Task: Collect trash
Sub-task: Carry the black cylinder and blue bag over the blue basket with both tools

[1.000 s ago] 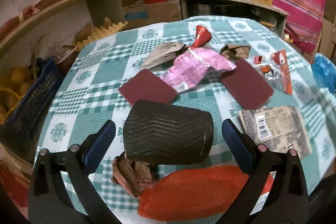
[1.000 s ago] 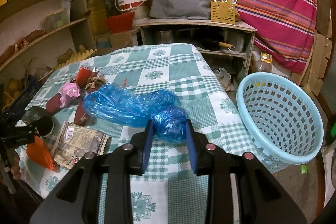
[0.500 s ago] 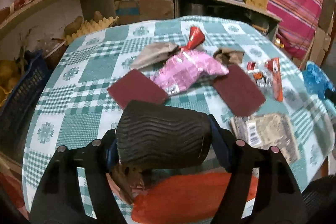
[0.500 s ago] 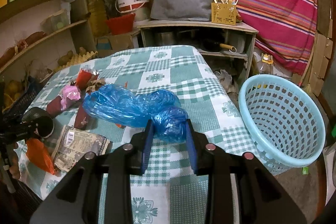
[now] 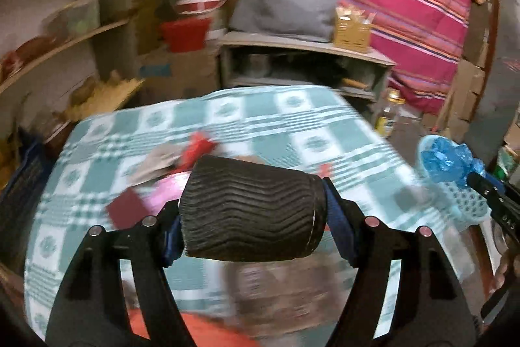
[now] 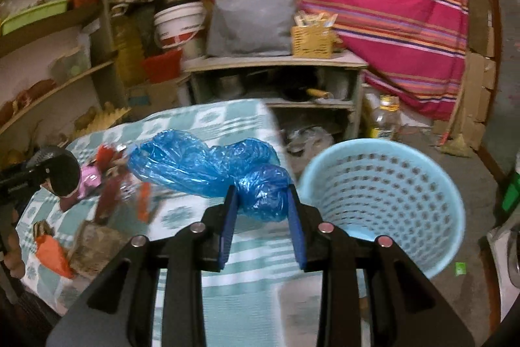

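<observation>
My left gripper (image 5: pixel 252 213) is shut on a black ribbed paper cup (image 5: pixel 250 213), held sideways above the checked tablecloth (image 5: pixel 260 119). In the right wrist view the same cup (image 6: pixel 61 168) hangs at the far left. My right gripper (image 6: pixel 261 204) is shut on a crumpled blue plastic bag (image 6: pixel 208 168), lifted just left of the light blue perforated basket (image 6: pixel 390 200). That bag (image 5: pixel 448 158) and basket (image 5: pixel 468 204) also show at the right edge of the left wrist view. A pink wrapper (image 6: pixel 89 178), red wrappers (image 6: pixel 104 155) and an orange wrapper (image 6: pixel 53 252) lie on the cloth.
A brown printed packet (image 6: pixel 94 246) and dark red pads (image 5: pixel 125 207) lie on the table. Behind stand a low grey shelf unit (image 6: pixel 276 77), a white bucket (image 6: pixel 178 25), wall shelves on the left and a striped pink cloth (image 6: pixel 373 5). A plastic bottle (image 6: pixel 386 119) stands on the floor.
My left gripper closed on the black cup and lifted it off the table, swinging right. My right gripper carried the blue bag up and closer to the basket.
</observation>
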`<action>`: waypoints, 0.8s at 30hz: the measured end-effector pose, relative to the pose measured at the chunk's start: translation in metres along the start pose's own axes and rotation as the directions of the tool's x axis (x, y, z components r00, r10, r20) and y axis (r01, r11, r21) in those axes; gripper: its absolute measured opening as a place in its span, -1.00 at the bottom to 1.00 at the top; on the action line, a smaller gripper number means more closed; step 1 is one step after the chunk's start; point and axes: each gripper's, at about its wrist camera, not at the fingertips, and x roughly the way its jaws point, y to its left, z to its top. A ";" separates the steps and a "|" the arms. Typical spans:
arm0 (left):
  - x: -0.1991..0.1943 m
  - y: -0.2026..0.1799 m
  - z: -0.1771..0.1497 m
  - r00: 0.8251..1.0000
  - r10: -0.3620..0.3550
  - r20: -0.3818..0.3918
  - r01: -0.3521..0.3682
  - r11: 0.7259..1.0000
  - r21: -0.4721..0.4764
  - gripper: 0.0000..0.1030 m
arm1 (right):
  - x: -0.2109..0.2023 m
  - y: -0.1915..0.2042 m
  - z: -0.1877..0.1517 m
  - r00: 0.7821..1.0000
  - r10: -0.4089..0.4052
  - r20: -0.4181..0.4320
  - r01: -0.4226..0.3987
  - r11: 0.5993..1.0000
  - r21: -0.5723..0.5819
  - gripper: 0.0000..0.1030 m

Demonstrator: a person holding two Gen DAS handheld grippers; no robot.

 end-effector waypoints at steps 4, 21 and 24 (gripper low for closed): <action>0.005 -0.057 0.010 0.997 -0.069 0.021 0.068 0.996 0.055 0.37 | -0.013 -0.043 0.008 0.997 -0.070 0.021 0.070 0.997 0.029 -0.41; 0.049 -0.242 0.013 0.964 -0.266 -0.017 0.265 0.950 0.163 0.38 | -0.009 -0.171 0.009 0.960 -0.275 -0.053 0.279 0.956 0.090 -0.41; 0.063 -0.253 0.014 0.966 -0.257 -0.036 0.260 0.952 0.165 0.38 | -0.003 -0.183 0.008 0.957 -0.283 -0.066 0.289 0.951 0.111 -0.41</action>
